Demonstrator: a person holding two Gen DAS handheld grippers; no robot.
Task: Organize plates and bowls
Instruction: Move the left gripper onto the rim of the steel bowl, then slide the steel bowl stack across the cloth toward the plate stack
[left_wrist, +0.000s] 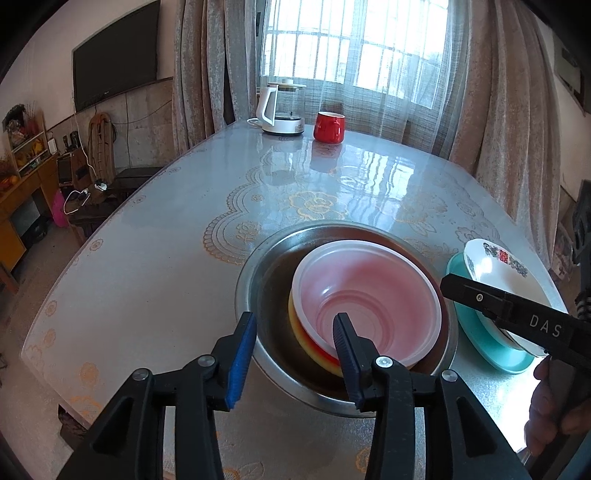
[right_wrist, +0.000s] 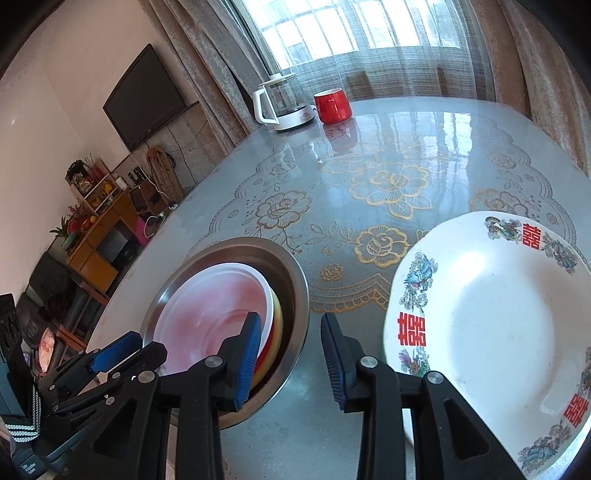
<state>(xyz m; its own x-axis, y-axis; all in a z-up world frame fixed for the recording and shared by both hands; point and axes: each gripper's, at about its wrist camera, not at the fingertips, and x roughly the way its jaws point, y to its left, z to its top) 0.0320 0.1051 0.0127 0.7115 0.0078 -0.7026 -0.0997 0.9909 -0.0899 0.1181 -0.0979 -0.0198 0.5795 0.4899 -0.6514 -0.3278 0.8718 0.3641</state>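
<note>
On the glossy table (left_wrist: 155, 266), near its front edge, a steel basin (left_wrist: 258, 273) holds a pale pink plastic bowl (left_wrist: 369, 291) nested over a red-and-yellow one (left_wrist: 308, 338). Just right of it, the patterned white plate (right_wrist: 491, 314) rests tilted on a teal plate (left_wrist: 480, 332). Both the left gripper (left_wrist: 293, 354) and right gripper (right_wrist: 290, 363) hang with fingers wide apart, holding nothing. Likely next: the right fingers should straddle the white plate's near rim squarely before closing, since glazed ware slips. The basin rim crowds the left side; kettle (left_wrist: 280, 110) and red mug (left_wrist: 329, 127) stand well apart.
</note>
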